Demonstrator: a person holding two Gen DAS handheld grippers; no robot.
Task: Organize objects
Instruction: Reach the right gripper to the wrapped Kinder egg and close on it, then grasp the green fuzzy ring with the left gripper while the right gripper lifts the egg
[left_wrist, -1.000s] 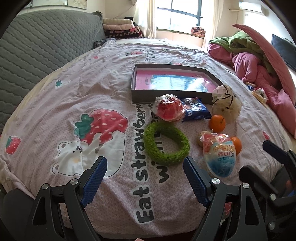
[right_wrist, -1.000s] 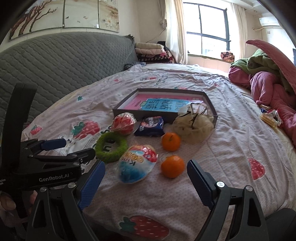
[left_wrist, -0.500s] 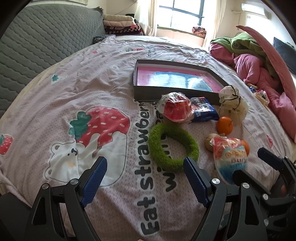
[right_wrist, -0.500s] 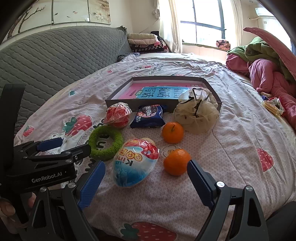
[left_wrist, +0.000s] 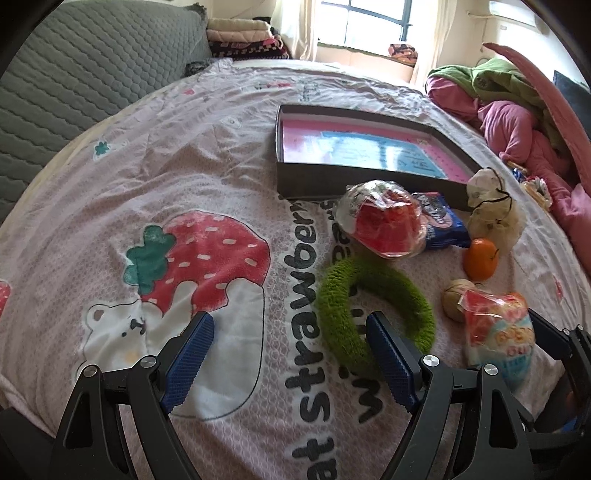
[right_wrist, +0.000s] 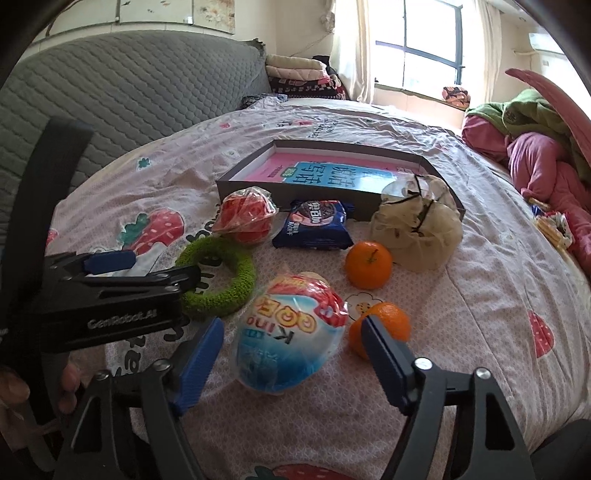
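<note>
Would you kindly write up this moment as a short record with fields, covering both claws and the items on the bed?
surface: bedspread with strawberry print
container: shallow dark box, open, pink and blue sheet inside
left claw: open, holding nothing, its right finger over the green fuzzy ring
right claw: open, straddling the egg-shaped toy packet, not closed on it
oranges: one near the cream pouch, one beside the right claw's finger
other items: red wrapped snack, blue cookie pack

Your right hand-held gripper (right_wrist: 291, 354) hangs wide open around the egg packet (right_wrist: 288, 336) on the bed (right_wrist: 491, 295), its right finger (right_wrist: 388, 365) just before an orange (right_wrist: 384, 325).
</note>
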